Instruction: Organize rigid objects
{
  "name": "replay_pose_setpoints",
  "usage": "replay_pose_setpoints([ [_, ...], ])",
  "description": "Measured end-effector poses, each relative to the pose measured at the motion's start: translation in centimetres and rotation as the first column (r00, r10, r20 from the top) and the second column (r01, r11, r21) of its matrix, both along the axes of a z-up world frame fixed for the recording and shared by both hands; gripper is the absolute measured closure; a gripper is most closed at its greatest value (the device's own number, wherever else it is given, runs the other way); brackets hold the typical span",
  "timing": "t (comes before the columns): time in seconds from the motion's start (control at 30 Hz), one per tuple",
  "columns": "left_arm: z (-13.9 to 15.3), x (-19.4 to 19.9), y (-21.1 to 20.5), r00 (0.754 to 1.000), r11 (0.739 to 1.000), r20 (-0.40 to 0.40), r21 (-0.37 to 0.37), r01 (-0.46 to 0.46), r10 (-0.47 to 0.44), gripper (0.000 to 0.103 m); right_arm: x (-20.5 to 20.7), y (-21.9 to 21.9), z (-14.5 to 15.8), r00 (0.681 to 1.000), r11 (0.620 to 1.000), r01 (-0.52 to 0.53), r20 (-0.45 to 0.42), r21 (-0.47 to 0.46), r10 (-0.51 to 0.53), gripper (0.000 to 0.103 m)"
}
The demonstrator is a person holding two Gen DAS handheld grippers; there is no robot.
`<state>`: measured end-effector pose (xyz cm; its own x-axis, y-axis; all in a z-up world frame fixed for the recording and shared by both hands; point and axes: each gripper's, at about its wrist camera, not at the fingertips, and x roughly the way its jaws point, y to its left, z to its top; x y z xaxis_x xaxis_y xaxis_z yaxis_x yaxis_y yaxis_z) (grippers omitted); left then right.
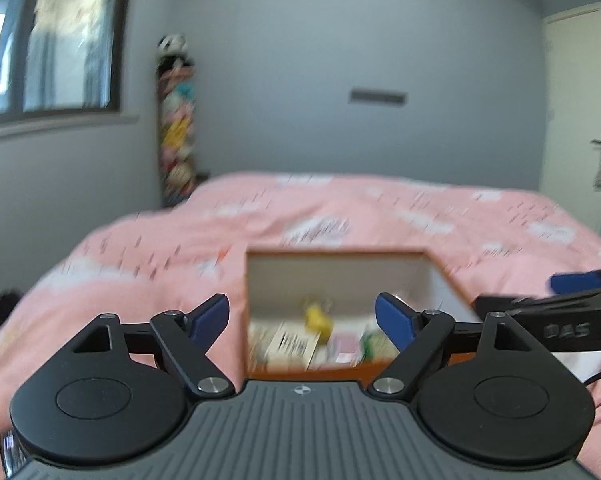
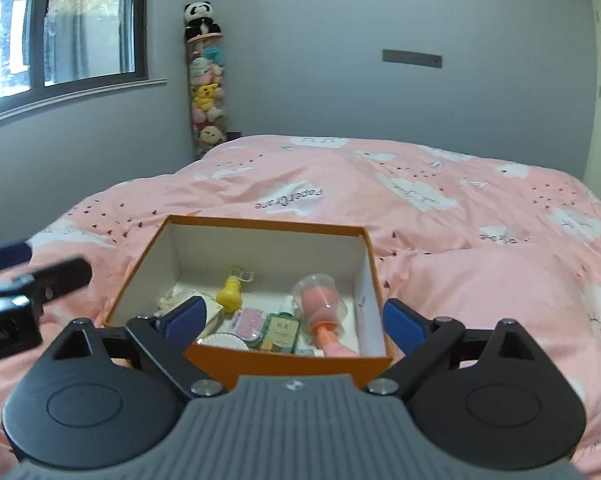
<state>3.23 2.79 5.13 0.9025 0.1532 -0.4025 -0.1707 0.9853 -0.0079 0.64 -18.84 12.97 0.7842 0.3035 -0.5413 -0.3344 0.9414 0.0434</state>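
Both tongs stand wide apart and hold nothing. Seen from its own wrist view, the left gripper (image 1: 302, 316) has matte black linkage arms, round black hubs, a ribbed grey body and smooth blue pads (image 1: 210, 316); that picture is smeared with blur. The right gripper (image 2: 296, 318) is built the same and its view is sharp. Each tool pokes into the other's picture: the right one from the right edge of the left view, the left one from the left edge of the right view, so they hover side by side, level and near each other, both aimed at the box (image 2: 296, 366).

That box is rigid orange card with a white lining, rectangular, open on top, sitting on the soft, wrinkled pink bedspread (image 2: 480, 280) printed with white clouds. Inside lie a yellow bulb-shaped bottle (image 2: 230, 296), a small green-labelled bottle (image 2: 282, 330), a clear plastic cup-shaped piece over a pink part with an orange handle (image 2: 324, 312), a round white container (image 2: 224, 340) and flat packets, all crowded toward the near wall; the far half of the floor is bare.

Bedding spreads broadly right of the box. A window (image 2: 60, 32) lies far left, a tall tube of plush toys (image 2: 208, 92) in the corner.
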Motion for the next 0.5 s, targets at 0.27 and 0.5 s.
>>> replay_pose_setpoints([
  [0.27,-3.2,-0.7,0.7,0.996,0.998,-0.09,-0.067,-0.006,0.0,0.0,-1.7,0.8,-2.2,1.0,0.999,-0.015,-0.017,-0.032,0.014,0.008],
  [0.5,-4.0,-0.9,0.2,0.99,0.998,-0.14,-0.061,0.009,-0.018,0.0,-0.8,0.0,-3.6,0.995,0.998,0.025,-0.09,-0.056,-0.03,0.007],
])
